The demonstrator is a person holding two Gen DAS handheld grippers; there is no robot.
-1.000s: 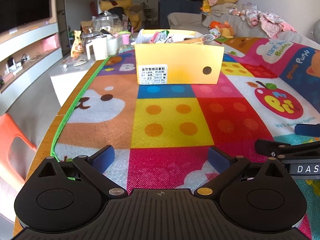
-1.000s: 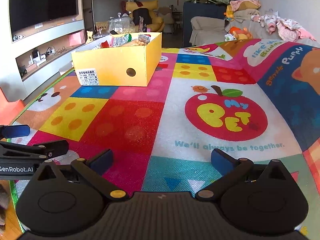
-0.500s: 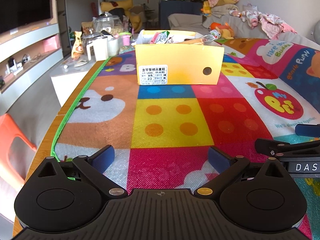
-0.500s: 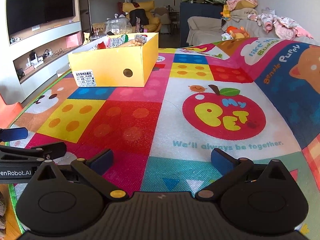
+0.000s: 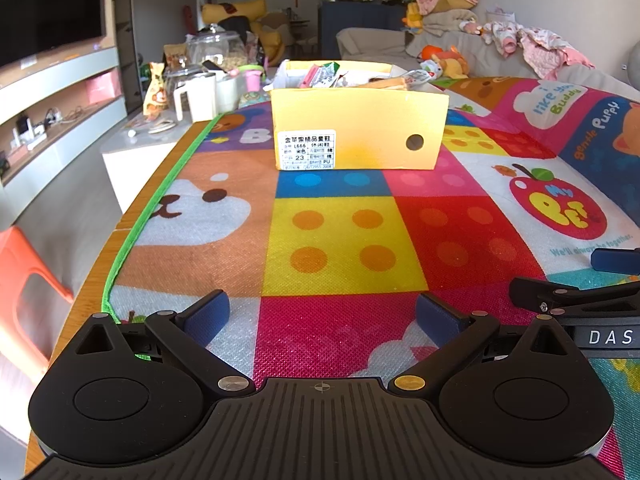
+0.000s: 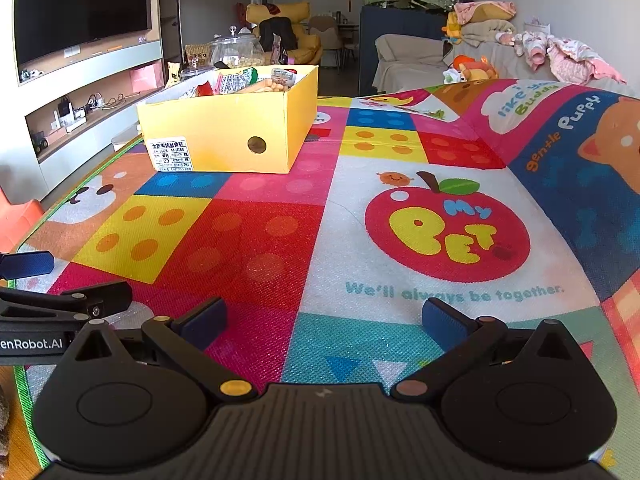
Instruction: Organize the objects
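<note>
Both tools, left [image 5: 320, 316] and right [image 6: 322, 318], hang spread and empty low over the patterned mat [image 5: 344, 236]; the yellow box [image 5: 358, 132] of snack packets [image 6: 236, 82] sits well ahead on the worktop. Risk as I judge it: the light cardboard slides or tips if I nudge its wall, and packets heaped at the rim may spill. Nothing blocks the approach; a glass jar [image 5: 216, 50] and white mug [image 5: 196, 100] stand off the mat's left edge.

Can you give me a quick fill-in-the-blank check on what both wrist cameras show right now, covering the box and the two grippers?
1. The yellow box stands on a colourful play mat and its top is ____.
2. The left gripper and the right gripper both have their jaws ____.
3. The white label sits on the box face with the round ____.
4. The apple printed on the mat carries the words "My ____".

Missing words: open; open; hole; Pet
</note>
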